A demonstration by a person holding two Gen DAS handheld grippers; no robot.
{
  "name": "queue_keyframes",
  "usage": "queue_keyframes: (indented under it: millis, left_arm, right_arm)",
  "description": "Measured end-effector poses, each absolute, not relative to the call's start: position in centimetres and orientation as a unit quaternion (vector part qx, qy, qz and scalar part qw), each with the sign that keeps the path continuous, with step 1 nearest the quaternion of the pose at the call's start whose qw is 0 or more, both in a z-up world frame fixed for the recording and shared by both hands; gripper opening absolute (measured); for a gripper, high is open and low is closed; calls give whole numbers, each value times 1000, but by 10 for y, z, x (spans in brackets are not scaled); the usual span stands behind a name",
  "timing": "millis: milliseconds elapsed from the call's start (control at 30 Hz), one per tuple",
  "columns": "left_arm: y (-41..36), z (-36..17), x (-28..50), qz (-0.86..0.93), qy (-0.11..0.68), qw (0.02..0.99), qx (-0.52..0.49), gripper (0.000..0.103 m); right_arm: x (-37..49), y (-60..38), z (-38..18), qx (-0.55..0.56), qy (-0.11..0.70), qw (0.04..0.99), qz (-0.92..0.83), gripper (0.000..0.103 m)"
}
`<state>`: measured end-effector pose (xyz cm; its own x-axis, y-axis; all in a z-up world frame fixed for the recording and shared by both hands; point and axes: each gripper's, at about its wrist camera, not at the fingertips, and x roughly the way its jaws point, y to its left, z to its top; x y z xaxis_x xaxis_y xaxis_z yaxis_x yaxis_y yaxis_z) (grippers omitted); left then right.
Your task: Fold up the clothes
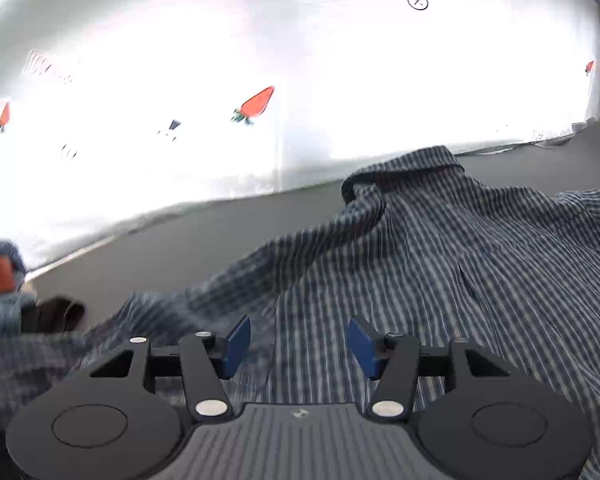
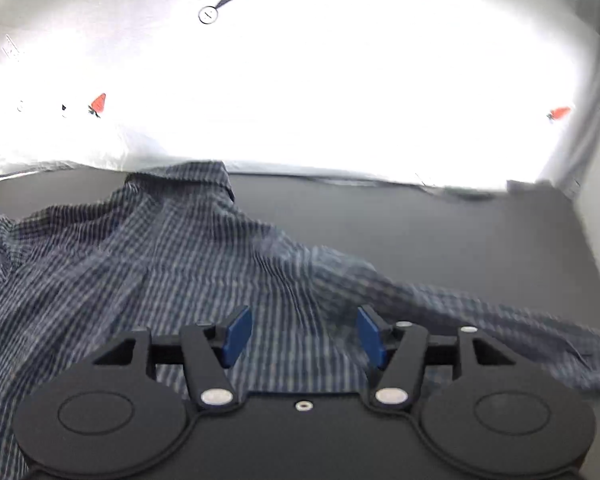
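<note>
Shirt [image 1: 440,272] first: we see one blue-and-white checked garment, rumpled and spread over the dark grey desk [image 1: 188,248], its collar towards the white printed backdrop [image 1: 300,80]. We count two grippers. Our left gripper [image 1: 298,342] hangs over the cloth with its two blue pads spread apart, nothing pinched between them. Our right gripper [image 2: 304,336] is likewise spread and empty above the same shirt, beside one sleeve [image 2: 500,332] trailing right. Three red strawberry prints show on the backdrop in each view.
</note>
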<state>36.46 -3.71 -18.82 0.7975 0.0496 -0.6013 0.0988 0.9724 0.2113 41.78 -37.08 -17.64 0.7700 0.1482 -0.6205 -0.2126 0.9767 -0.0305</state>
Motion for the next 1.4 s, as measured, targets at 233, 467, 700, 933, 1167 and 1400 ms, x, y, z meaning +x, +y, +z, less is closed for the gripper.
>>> queue_keyframes:
  millis: [233,467,700,933,1167,1400]
  left_arm:
    - [-76,-250,509,-21,315,937,149,50]
    - [-68,-270,533,29,322,941,100,2]
    - [-76,-270,568,59,302,943,128,3]
    - [-90,-232,515,26,277,951,135,52]
    - [-140,-194,422,-6,311,949,58,68]
    - [-186,-194,334,4,407,913,-34,68]
  right_arm:
    - [587,-315,-244,-15,338,923,181,60]
    - [609,-298,-278,-16,351,926,136,1]
    - [670,-291,-281,-64,331,940,52,0]
    - [574,-371,-223,14,267,963,36,49]
    - [403,-534,-197,46,309,928,-202,62]
    - [345,-697,-242,197,337,845,-365,63]
